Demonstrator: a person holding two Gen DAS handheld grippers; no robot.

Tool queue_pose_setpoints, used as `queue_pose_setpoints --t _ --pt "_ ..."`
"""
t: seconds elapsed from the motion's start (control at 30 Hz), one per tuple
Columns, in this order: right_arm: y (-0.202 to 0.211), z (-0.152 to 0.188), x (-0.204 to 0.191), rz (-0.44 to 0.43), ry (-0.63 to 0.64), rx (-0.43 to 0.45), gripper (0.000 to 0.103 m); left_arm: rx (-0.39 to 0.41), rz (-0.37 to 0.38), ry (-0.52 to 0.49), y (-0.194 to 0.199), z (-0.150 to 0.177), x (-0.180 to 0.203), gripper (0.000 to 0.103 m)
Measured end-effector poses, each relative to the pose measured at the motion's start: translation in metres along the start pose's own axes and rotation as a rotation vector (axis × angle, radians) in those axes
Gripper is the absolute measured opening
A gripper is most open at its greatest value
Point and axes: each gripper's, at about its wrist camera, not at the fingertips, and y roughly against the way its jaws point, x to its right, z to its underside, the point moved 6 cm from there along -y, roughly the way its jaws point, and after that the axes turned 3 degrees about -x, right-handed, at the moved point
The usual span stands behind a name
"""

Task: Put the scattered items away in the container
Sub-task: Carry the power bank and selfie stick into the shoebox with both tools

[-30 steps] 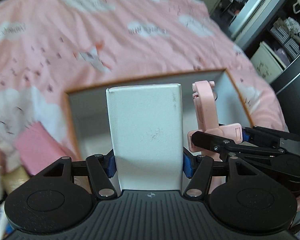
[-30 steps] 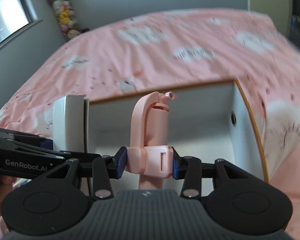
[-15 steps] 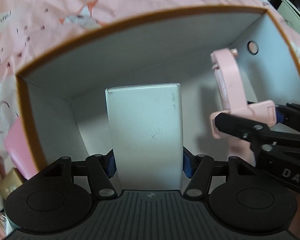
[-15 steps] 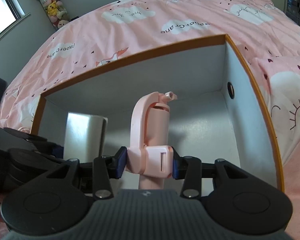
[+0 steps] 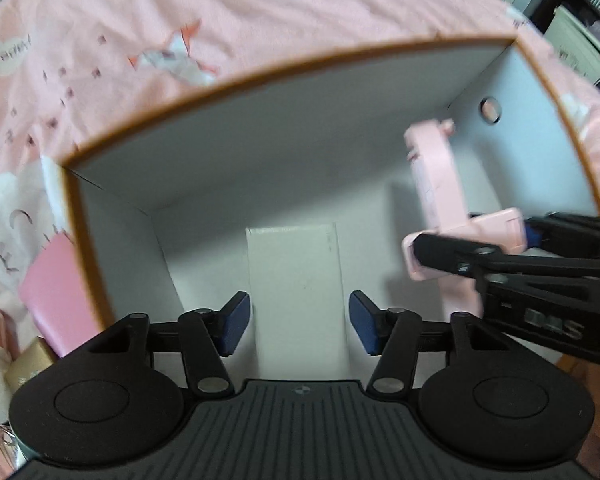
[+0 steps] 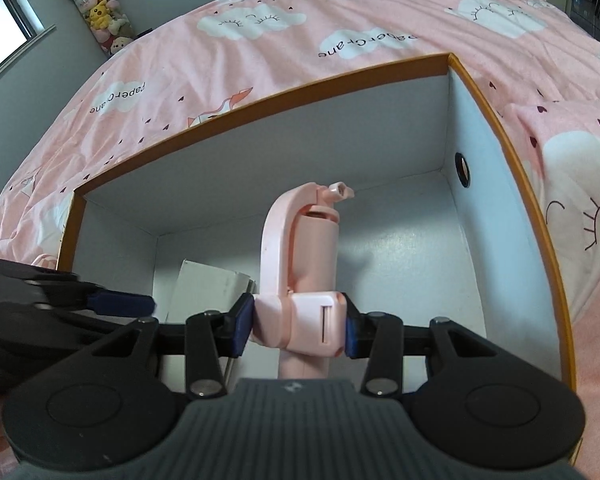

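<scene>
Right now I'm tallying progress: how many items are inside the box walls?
2. The white carton lies below the left gripper, whose pads stand clear; the pink holder hangs clamped in the right gripper. Nothing else shows.

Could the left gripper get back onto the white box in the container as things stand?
Probably yes. The left gripper hangs right over the white box, pads either side but clear of it, nothing between. The right gripper holds the pink device off to the side.

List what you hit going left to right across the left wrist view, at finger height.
Pink rectangular box outside the orange-rimmed white cardboard container → white rectangular box inside it → pale pink plastic handheld gadget in the right gripper.
</scene>
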Motion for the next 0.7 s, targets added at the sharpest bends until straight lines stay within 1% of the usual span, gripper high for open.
queue_pose_setpoints --t 0.03,0.07,0.17,0.27,0.33,0.43,0.5,0.6,0.7 --pt "-0.001 0.0 -0.001 -0.005 -0.004 -0.006 0.046 0.027 0.005 -0.005 0.007 -0.002 0.002 0.065" --pt "-0.002 0.0 -0.002 -0.014 -0.008 -0.014 0.046 0.053 0.006 -0.004 0.015 -0.002 -0.001 0.066" --pt "-0.01 -0.001 -0.011 -0.042 -0.01 -0.037 0.046 0.126 -0.009 0.017 0.037 -0.005 -0.016 0.066" --pt "-0.019 -0.001 -0.022 -0.065 -0.003 -0.063 0.046 0.178 0.001 0.063 0.054 -0.008 -0.032 0.066" --pt "-0.026 0.0 -0.028 -0.074 -0.005 -0.08 0.046 0.201 0.004 0.102 0.066 0.004 -0.043 0.066" --pt "-0.034 -0.001 -0.034 -0.097 -0.023 -0.107 0.046 0.215 -0.013 0.148 0.074 0.013 -0.058 0.066" --pt "-0.038 -0.001 -0.037 -0.115 -0.043 -0.123 0.046 0.214 -0.016 0.177 0.072 0.021 -0.067 0.066" --pt "-0.043 -0.001 -0.041 -0.148 -0.068 -0.146 0.046 0.212 -0.002 0.225 0.07 0.029 -0.078 0.066" --pt "-0.049 -0.001 -0.047 -0.166 -0.068 -0.161 0.047 0.211 0.005 0.25 0.065 0.037 -0.085 0.066"
